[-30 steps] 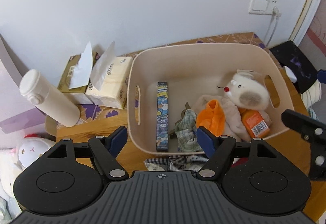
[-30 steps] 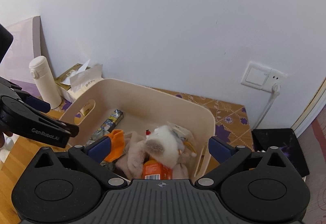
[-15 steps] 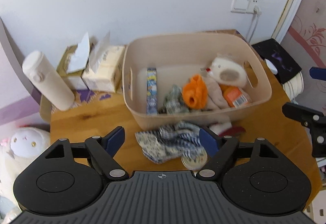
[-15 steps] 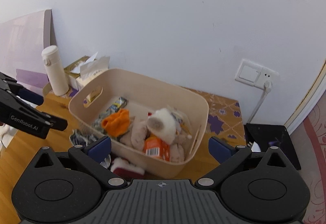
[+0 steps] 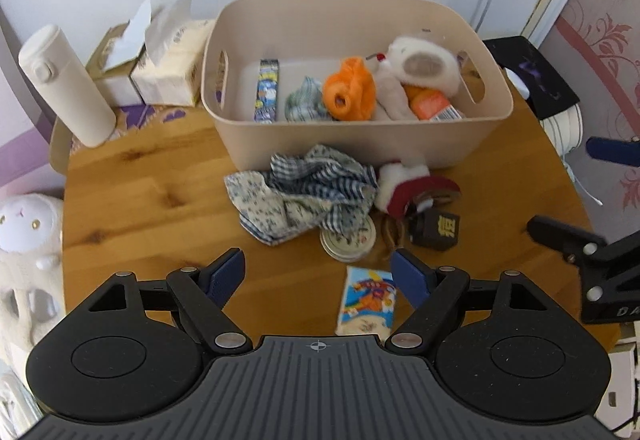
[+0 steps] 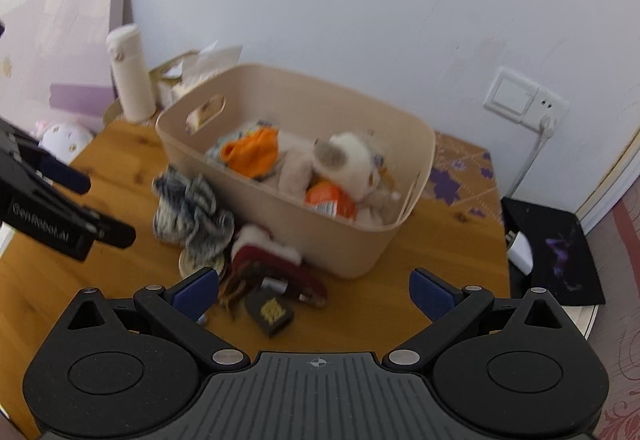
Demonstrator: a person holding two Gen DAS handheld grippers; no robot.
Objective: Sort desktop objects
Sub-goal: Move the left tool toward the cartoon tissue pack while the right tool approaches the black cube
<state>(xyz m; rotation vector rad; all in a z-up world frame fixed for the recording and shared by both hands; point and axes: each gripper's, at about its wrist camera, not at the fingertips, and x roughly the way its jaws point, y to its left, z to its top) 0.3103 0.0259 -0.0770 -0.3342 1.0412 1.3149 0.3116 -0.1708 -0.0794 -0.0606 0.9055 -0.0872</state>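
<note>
Both grippers pulled back from the beige bin, exposing clutter in front of it. Checked cloth lay against bin's front wall, picture card further out. Left gripper and right gripper gaped wide, empty.

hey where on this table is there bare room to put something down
Bare wood lies left of the checked cloth, between the bottle and the left gripper. More lies right of the bin, toward the black pad. In front of the bin it is crowded: cloth, tin, card.
</note>
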